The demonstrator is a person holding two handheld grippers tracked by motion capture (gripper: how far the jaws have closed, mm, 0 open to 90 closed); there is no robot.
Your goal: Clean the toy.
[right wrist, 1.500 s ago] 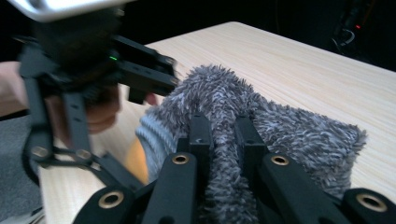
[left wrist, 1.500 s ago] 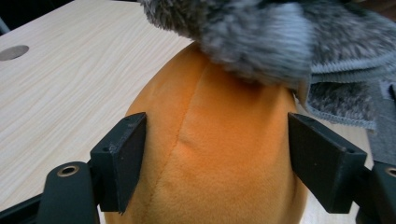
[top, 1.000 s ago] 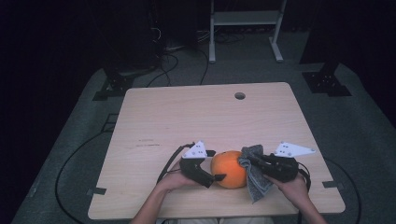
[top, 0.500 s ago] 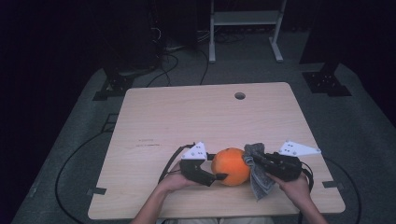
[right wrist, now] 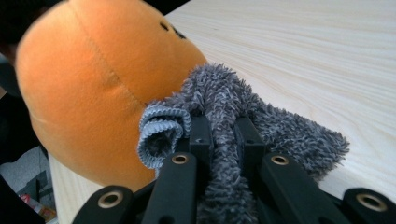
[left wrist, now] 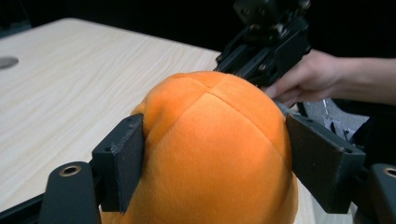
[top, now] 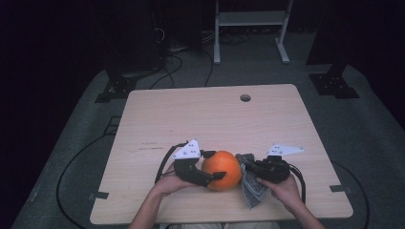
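Orange plush ball (top: 222, 169): near edge of table (top: 191, 119), centre; soft, light, squashy, best held across its broad middle.
Left gripper (top: 213, 166): jaws have just been opening slightly, pads pressing the plush's two sides.
Grey cloth (top: 250, 183): limp, fluffy, touching the ball's right.
Right gripper (top: 249, 168): clamped tight on the cloth.
Obstacles: none close; table hole (top: 245, 98) far off.
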